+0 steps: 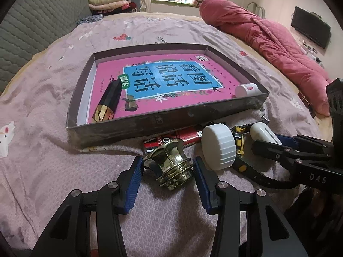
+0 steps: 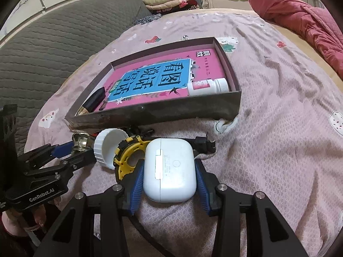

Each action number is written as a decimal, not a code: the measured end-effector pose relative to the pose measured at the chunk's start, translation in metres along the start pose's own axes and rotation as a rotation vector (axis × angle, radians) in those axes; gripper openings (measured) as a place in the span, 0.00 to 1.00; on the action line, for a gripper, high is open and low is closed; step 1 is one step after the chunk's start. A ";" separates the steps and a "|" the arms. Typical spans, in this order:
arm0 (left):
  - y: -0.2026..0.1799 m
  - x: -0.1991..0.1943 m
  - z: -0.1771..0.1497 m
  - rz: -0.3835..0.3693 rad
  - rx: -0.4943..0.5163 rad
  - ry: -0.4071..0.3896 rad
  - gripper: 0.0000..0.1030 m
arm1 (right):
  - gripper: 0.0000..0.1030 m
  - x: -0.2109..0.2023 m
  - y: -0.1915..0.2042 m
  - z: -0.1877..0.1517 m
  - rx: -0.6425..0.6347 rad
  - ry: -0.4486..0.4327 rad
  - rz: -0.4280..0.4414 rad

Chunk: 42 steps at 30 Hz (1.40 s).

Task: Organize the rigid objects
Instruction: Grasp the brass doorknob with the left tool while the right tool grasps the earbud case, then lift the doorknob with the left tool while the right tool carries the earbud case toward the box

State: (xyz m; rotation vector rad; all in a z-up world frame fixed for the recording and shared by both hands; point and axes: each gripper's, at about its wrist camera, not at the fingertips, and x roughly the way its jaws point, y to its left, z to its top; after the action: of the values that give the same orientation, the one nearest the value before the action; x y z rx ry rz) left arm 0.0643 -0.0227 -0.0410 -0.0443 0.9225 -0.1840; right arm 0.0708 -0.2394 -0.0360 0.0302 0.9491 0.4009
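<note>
A shallow dark box (image 1: 133,126) (image 2: 163,111) on the bed holds a pink book, a black-and-gold lipstick (image 1: 108,102) and a small white bottle (image 1: 246,89) (image 2: 208,86). In front of it lie a gold cap (image 1: 169,165) (image 2: 79,142), a white ribbed lid (image 1: 218,146) (image 2: 106,147), a red battery (image 1: 171,140), a yellow-and-black watch (image 2: 128,156) and a white earbud case (image 2: 169,169) (image 1: 264,132). My left gripper (image 1: 168,177) is open around the gold cap. My right gripper (image 2: 169,184) has its blue pads against both sides of the earbud case.
A pink patterned sheet (image 1: 42,98) covers the bed. A red quilt (image 1: 268,42) lies bunched along the right side. A grey padded headboard (image 2: 53,49) stands at the left, with folded clothes (image 1: 107,2) behind.
</note>
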 end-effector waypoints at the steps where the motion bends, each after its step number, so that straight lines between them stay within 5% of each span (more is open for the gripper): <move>1: 0.000 -0.001 0.000 0.000 0.001 -0.003 0.47 | 0.43 -0.001 -0.001 0.001 0.006 -0.004 0.004; 42: 0.007 -0.029 0.002 -0.005 -0.007 -0.068 0.47 | 0.43 -0.029 0.000 0.003 0.059 -0.093 0.035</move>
State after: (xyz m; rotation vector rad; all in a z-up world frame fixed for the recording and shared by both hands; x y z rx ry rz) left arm 0.0494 -0.0111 -0.0177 -0.0589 0.8558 -0.1832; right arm 0.0583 -0.2488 -0.0117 0.1188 0.8694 0.4002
